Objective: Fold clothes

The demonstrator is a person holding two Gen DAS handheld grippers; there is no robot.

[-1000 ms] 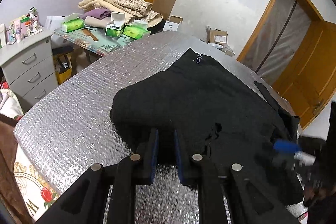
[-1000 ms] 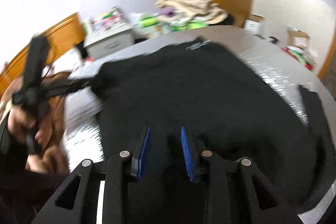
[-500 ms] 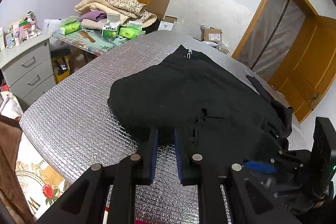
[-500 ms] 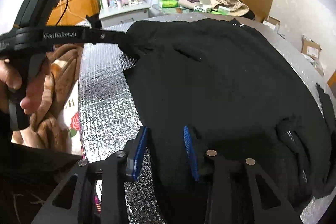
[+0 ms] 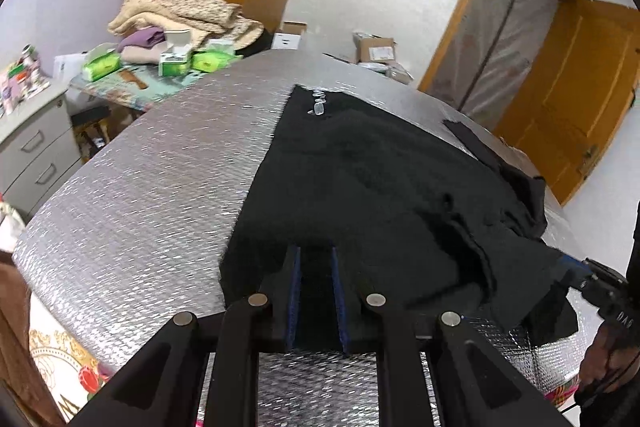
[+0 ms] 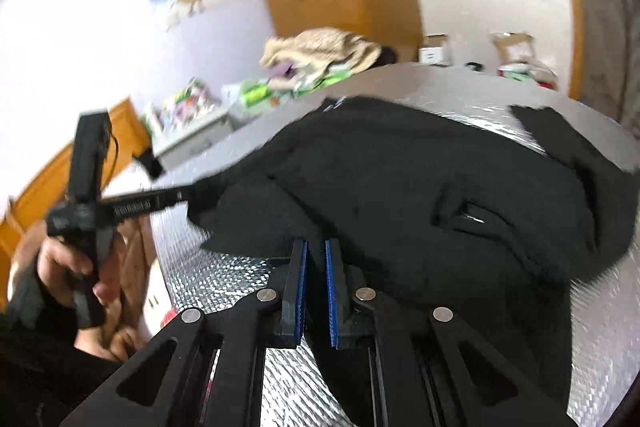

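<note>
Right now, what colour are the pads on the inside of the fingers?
Blue pads on black fingers; the right wrist view shows them best.
</note>
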